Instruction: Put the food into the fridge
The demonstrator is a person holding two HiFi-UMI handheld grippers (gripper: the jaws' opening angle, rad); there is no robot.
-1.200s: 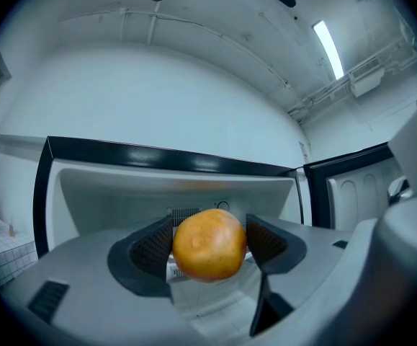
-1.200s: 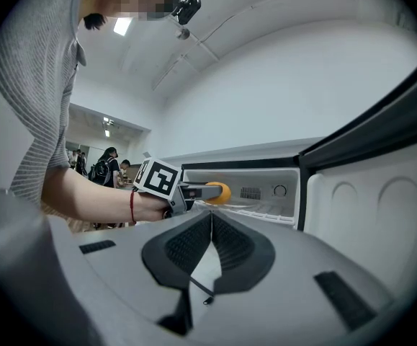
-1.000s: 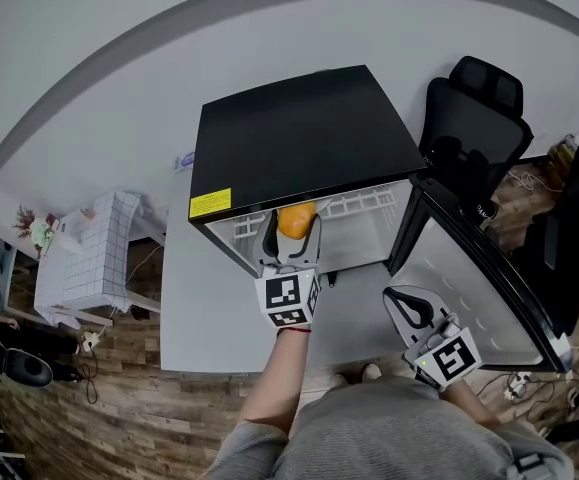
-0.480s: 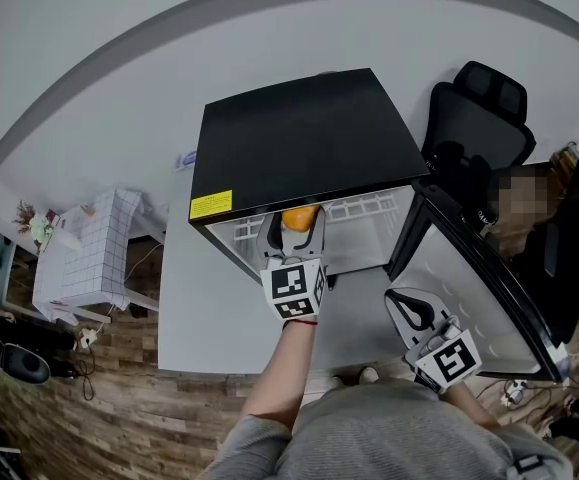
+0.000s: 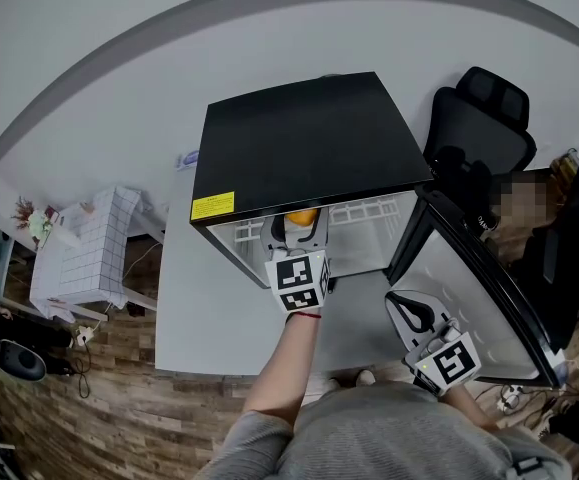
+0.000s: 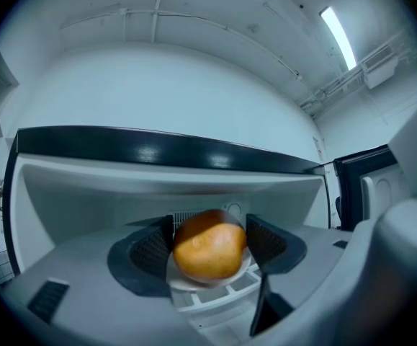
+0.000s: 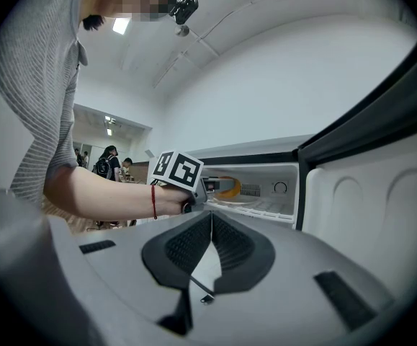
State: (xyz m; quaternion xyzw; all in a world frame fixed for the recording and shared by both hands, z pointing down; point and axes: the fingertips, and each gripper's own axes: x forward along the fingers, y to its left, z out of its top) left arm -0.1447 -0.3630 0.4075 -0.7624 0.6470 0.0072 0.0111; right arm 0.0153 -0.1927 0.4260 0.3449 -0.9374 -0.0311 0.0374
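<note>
The open black fridge (image 5: pixel 304 138) stands directly on the grey floor (image 5: pixel 204 298).

A black office chair (image 5: pixel 481 118) stands at the right, a white gridded box (image 5: pixel 87 253) at the left on the wooden floor (image 5: pixel 89 418)

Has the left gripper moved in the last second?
Yes. Against the fridge and its black top, the left gripper has gone deeper inside, carrying the orange food further under the front edge.
</note>
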